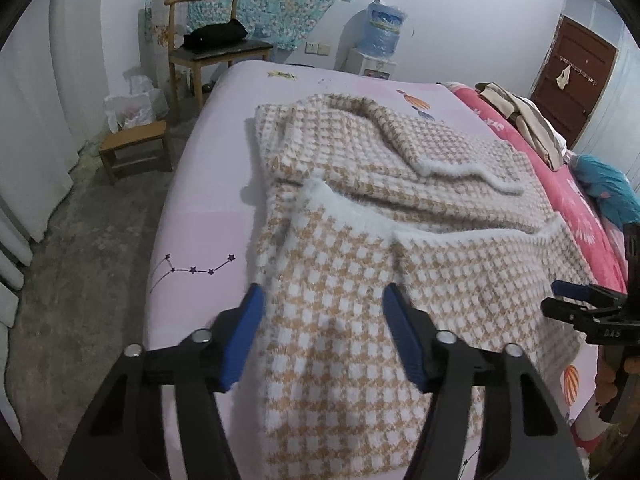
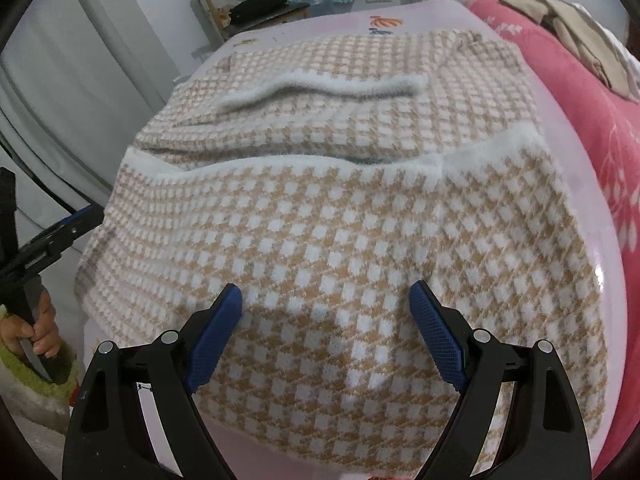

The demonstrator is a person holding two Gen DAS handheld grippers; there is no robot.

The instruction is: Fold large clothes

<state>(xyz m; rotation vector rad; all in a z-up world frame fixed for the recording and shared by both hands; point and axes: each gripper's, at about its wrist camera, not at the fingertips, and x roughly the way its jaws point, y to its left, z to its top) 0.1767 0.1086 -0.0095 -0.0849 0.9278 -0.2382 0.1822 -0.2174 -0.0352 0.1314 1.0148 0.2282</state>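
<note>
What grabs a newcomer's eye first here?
The tan-and-white checked knit garment, partly folded, sprawls across the pale pink bed sheet and fills both views. Next, the blue-padded left gripper and right gripper, both open, poised over its near edge. Behind, a red floral quilt lines the bed's right side.

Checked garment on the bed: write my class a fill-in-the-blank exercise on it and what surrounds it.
1. The checked garment lies on a bed sheet whose colour is ____.
2. The pads of the right claw are coloured ____.
3. The black bag rests on a wooden ____.
4. The fluffy trim along the garment's edges is ____.

Missing words: pink; blue; chair; white
</note>
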